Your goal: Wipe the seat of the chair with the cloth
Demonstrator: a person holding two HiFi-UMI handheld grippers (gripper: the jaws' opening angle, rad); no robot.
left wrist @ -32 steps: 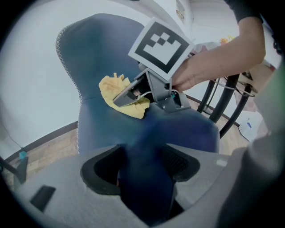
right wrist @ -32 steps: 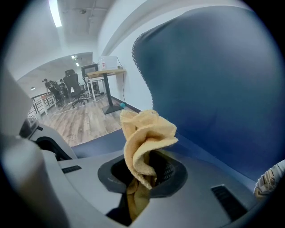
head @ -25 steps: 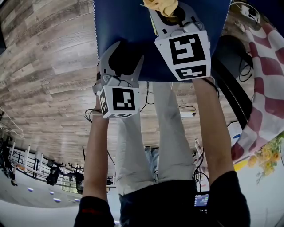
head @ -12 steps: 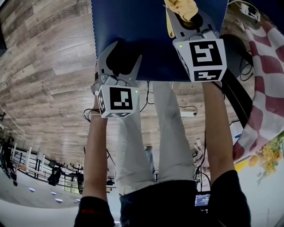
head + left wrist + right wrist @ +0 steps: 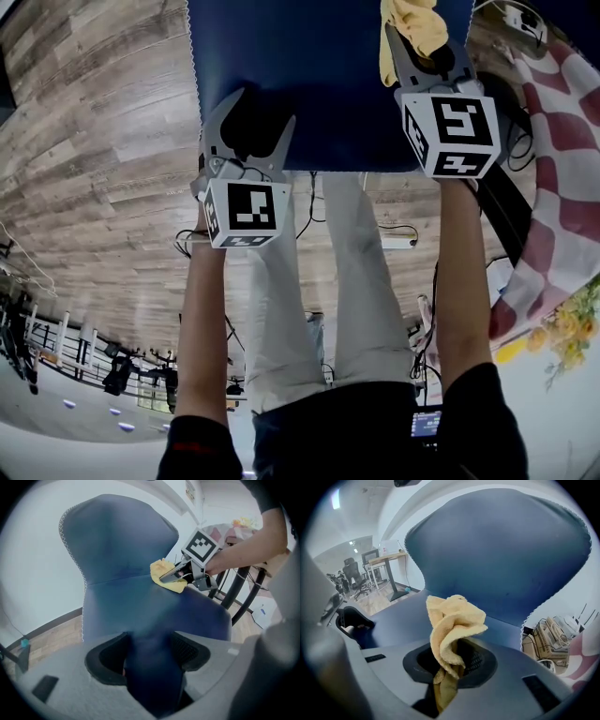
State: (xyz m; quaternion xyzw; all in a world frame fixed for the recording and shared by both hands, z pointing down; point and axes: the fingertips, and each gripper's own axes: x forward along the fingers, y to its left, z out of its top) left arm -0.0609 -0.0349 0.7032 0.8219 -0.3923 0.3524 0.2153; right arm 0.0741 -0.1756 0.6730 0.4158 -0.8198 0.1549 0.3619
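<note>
Since a chair may shift under a wipe, left tool (image 5: 246, 127) sits at 7 o'clock on the blue seat (image 5: 319, 66). Its jaws are closed onto the seat's front lip, and blue padding fills the gap between the pads. Judged a steadying hold.

The seat takes the top of the head view. Backrest (image 5: 501, 545) rises beyond it in the right gripper view.

Right tool (image 5: 424, 52) is at 3 o'clock on the seat, jaws clamped on the yellow cloth (image 5: 412, 21). The cloth bunches out of the jaws in a loose fold. In the left gripper view it lies on the seat near the crease below the backrest. Judged held low so the cloth can drag across the cushion.

Around:
- wood-plank floor (image 5: 94, 150) at 9 o'clock
- person's legs (image 5: 361, 309) at 6 o'clock below the seat edge
- white power strip (image 5: 398, 241) on the floor
- red-and-white checked fabric (image 5: 562, 178) at 3 o'clock

Nothing else lies on the seat. Only the left tool could block a pass toward the front-left corner.
</note>
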